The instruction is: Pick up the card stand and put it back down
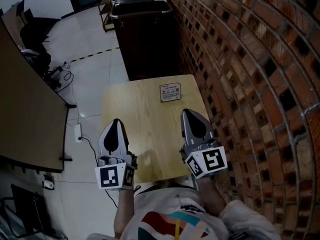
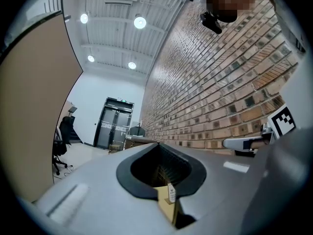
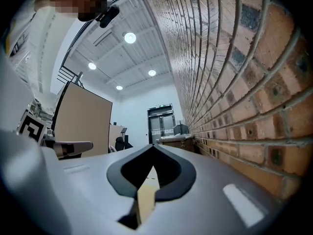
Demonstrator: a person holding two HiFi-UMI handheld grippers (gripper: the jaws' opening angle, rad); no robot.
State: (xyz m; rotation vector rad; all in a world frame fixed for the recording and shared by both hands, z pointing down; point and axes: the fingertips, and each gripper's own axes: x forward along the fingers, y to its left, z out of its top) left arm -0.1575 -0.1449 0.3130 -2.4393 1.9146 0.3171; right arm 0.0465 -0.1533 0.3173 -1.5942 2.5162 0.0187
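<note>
Found the card stand (image 1: 170, 92) upright on the wooden table (image 1: 145, 134), at the table's far edge and toward its right side, printed face turned to the table's near edge. Saw nothing touching it.

Found the left gripper (image 1: 117, 122) above the table's near left part, tip aimed at the far edge, well apart from the stand. Read its jaws in the left gripper view as brought together at the tip, nothing caught between them. Glimpsed only the tabletop and the small stand through the dark hollow behind the tip.

Found the right gripper (image 1: 186, 113) above the table's near right part, likewise aimed at the far edge and somewhat nearer the stand, yet clear of it. Read its jaws as closed too, tips meeting, with bare tabletop showing through the hollow.

Noted a brick wall (image 1: 250, 59) running along the table's right side, a dark cabinet (image 1: 147, 44) just beyond the far edge, a brown panel (image 1: 25, 114) off to the left, and a power strip (image 1: 78, 132) on the floor beside the left edge.
</note>
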